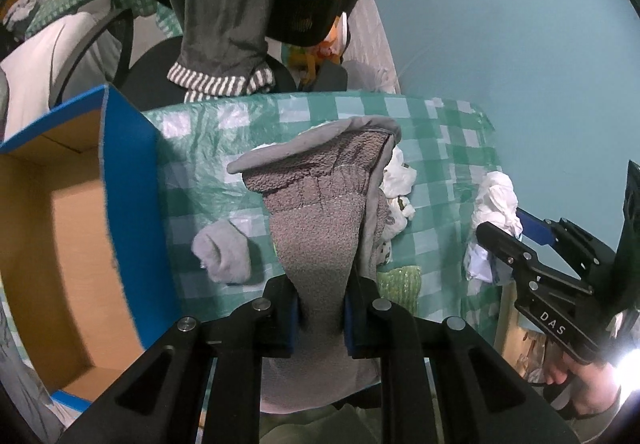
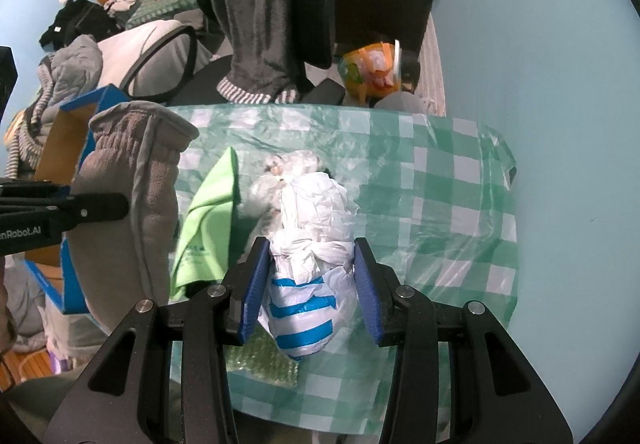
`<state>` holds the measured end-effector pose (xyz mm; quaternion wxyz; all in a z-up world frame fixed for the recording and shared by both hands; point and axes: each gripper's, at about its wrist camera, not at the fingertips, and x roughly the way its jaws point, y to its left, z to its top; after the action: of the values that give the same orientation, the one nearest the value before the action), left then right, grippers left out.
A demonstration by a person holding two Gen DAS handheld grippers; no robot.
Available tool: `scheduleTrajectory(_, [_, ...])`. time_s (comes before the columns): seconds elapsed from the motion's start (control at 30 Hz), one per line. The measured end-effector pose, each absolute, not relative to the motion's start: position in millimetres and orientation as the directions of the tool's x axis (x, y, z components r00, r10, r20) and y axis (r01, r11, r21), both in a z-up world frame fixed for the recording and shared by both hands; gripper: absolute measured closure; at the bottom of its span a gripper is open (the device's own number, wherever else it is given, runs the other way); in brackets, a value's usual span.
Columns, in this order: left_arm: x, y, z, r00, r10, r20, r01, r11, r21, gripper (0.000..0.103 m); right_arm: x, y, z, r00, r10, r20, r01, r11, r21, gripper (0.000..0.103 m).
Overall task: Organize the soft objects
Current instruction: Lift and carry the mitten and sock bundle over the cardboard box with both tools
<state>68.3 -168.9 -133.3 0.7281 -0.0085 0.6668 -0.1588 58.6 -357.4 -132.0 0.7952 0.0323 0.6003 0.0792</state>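
So pale blue wall (image 1: pixel 500 24) is backing a table in a green checked cloth (image 2: pixel 440 180), dark clothes (image 1: pixel 224 4) hanging behind it. Blue cardboard box (image 1: pixel 60 224) is standing open at the table's left. Left gripper (image 1: pixel 320 318) is clamping a grey fleece mitten (image 1: pixel 316 212), holding it raised beside the box. Right gripper (image 2: pixel 310 284) is sitting spread, fingers either side of a knotted white plastic bag (image 2: pixel 312 244) on the cloth, green cloth (image 2: pixel 208 220) just beside.

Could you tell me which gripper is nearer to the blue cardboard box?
Left. The left gripper, clamping the grey mitten, sits right beside the blue cardboard box; the right gripper is farther off, around the knotted plastic bag.
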Motion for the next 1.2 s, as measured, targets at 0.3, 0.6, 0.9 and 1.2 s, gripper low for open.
scheduleTrajectory(0.3, [56,-144,-103,0.106,-0.260,-0.960,0.229,0.946,-0.231,0.087,54,-338,-104,0.301,0.184,-0.936,-0.129,0.980,0.151,0.062])
scheduleTrajectory(0.6, [45,-118,-79,0.153,-0.272,-0.950,0.224,0.946,-0.235,0.087,54,-310,-81,0.322,0.218,-0.921,-0.174,0.970,0.169,0.062])
scheduleTrajectory(0.9, [39,-85,-64,0.194,-0.264,-0.945,0.184,0.956,-0.229,0.087,59,-276,-63,0.338,0.257,-0.905,-0.244,0.953,0.180,0.062])
scheduleTrajectory(1.2, [34,-47,-59,0.222,-0.248,-0.943,0.119,0.967,-0.226,0.087,65,-241,-57,0.328,0.291,-0.899,-0.310,0.932,0.188,0.062])
